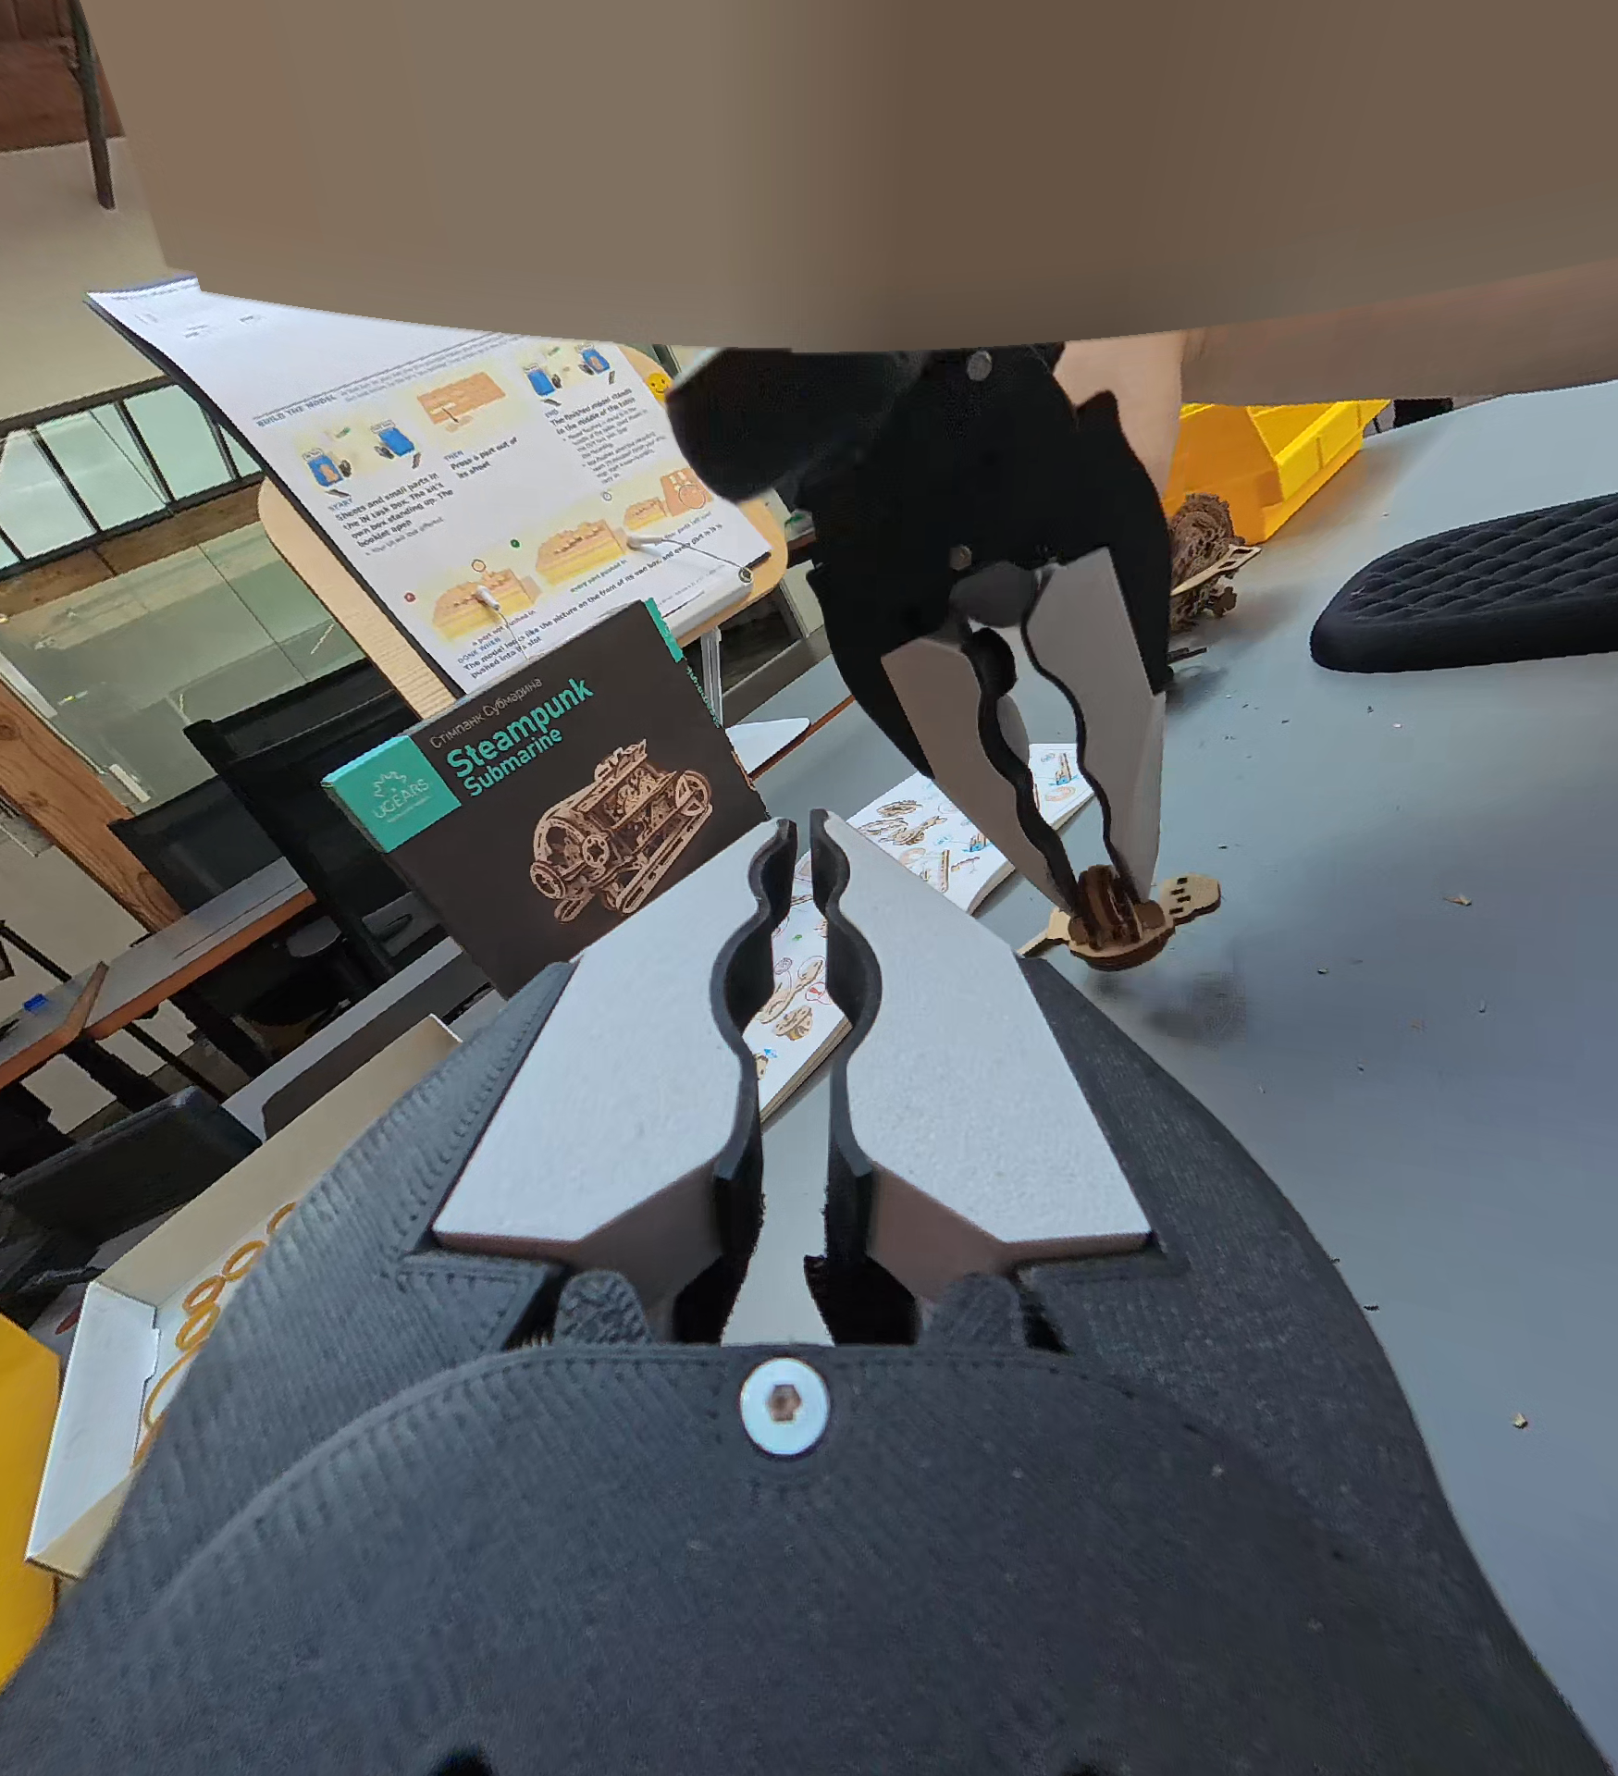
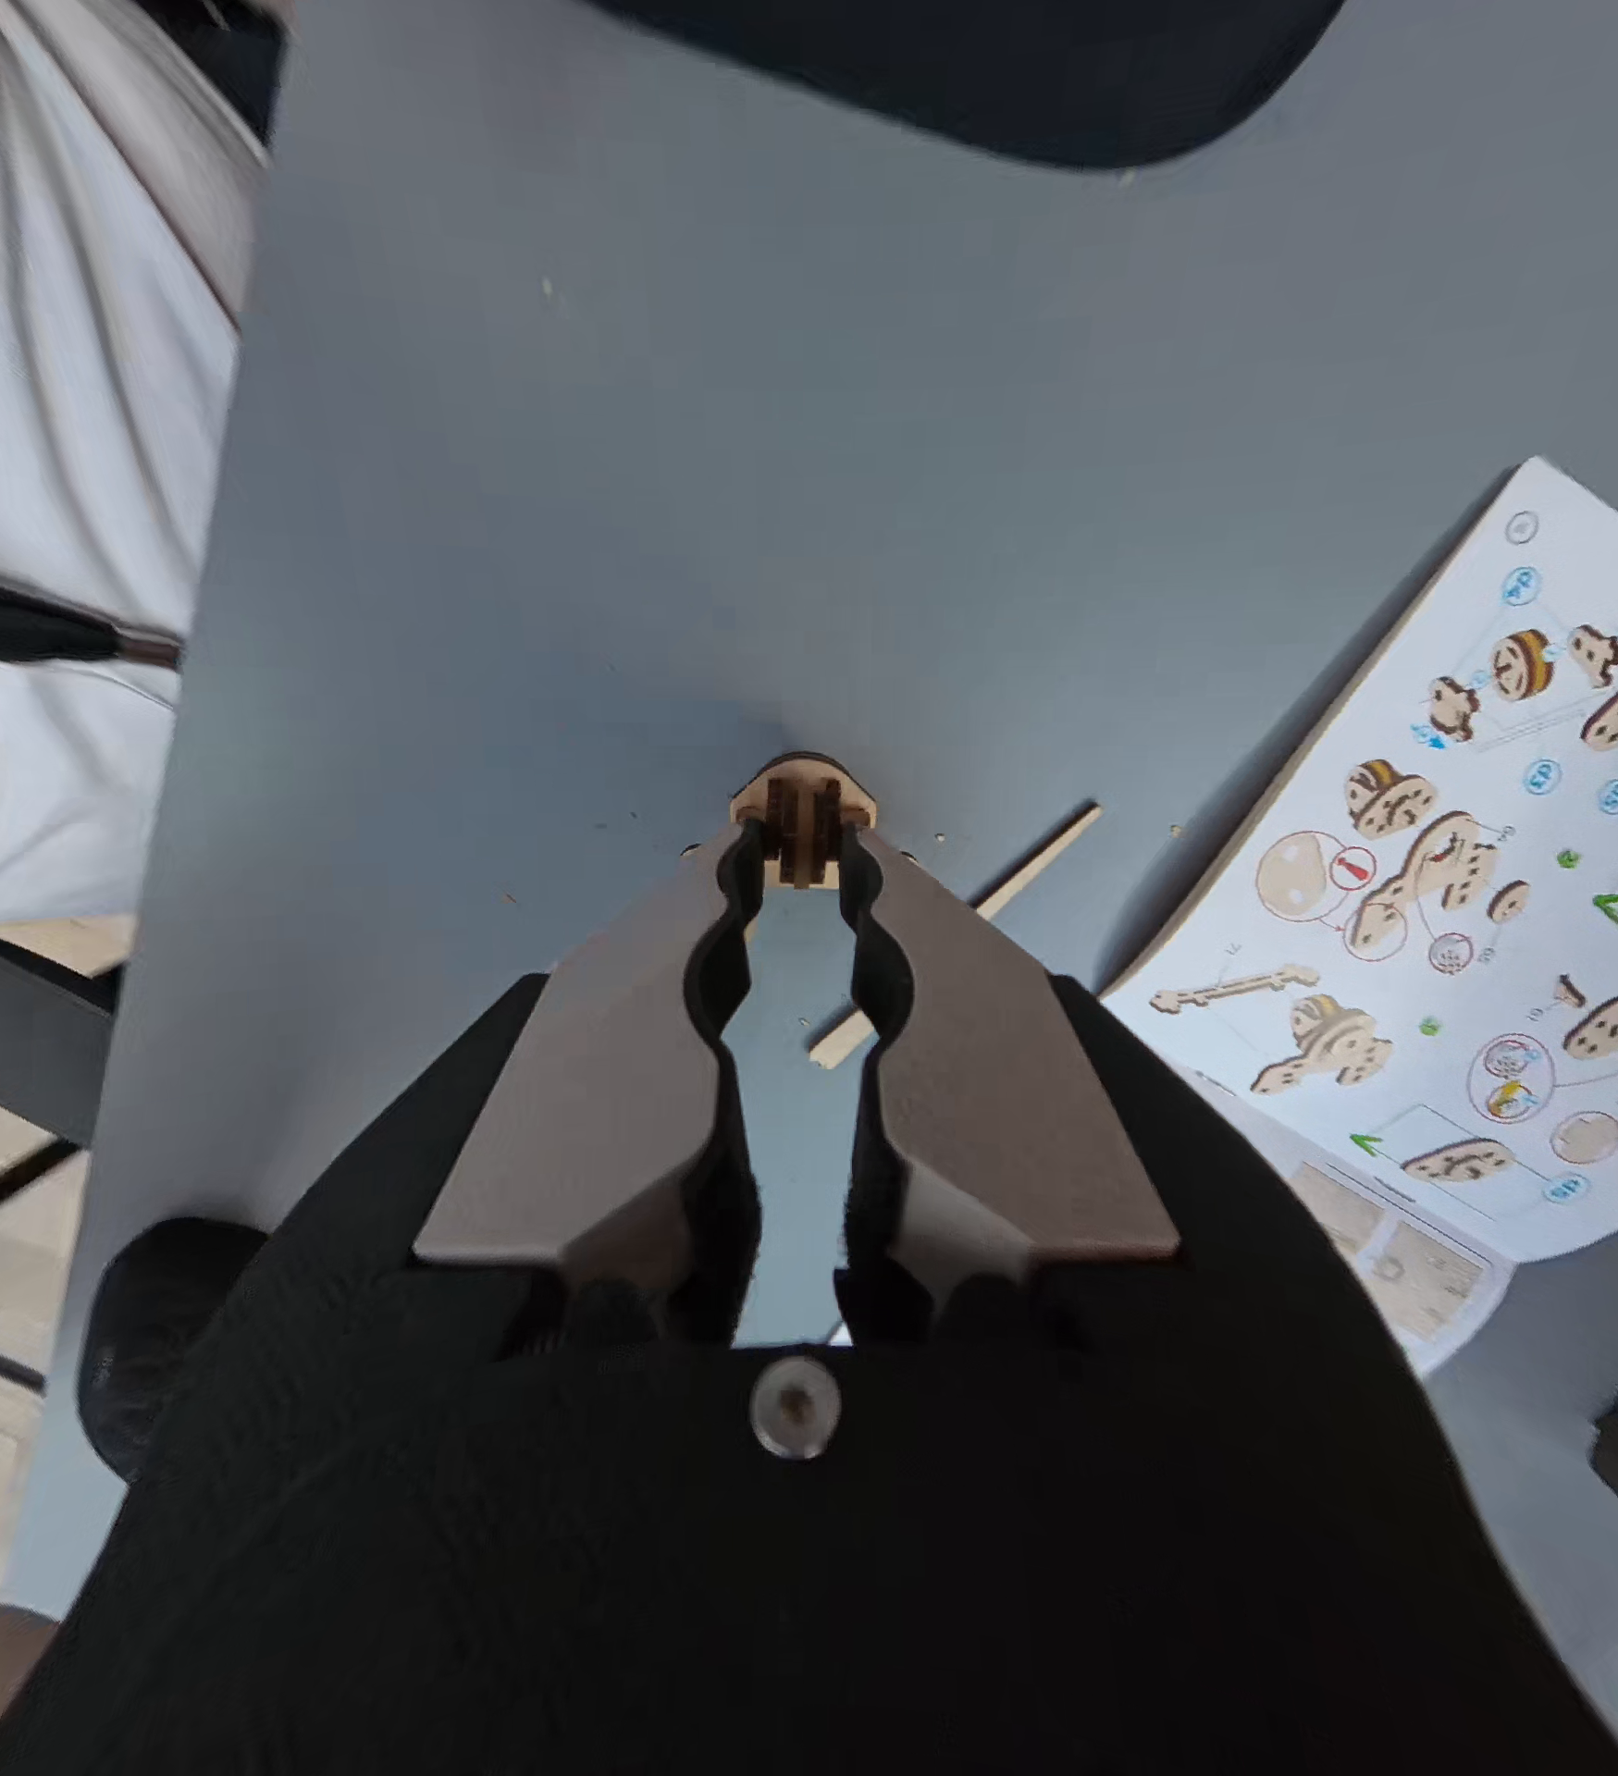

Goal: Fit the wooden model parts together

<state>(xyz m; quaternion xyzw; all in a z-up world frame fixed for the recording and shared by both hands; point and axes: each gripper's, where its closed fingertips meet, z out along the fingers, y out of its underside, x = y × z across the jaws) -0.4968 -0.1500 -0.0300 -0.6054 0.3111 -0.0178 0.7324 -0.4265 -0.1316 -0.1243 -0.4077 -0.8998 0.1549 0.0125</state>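
Right hand-held gripper [image 2: 797, 851] pinches the small wooden assembly [image 2: 800, 834] down on the grey tabletop [image 2: 593, 481], while the left hand-held gripper [image 1: 803, 841] hovers nearly closed and empty. Light, thin plywood, likely brittle: grip the stacked core, not the tabs. Yellow bins [image 1: 1266, 461] behind, contents unclear.

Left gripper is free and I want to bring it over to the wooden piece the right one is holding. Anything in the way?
Nothing visible. The left gripper is shut and empty above the open instruction booklet. The wooden assembly, clamped in the right gripper at the grey table, lies ahead to its right, over bare tabletop.
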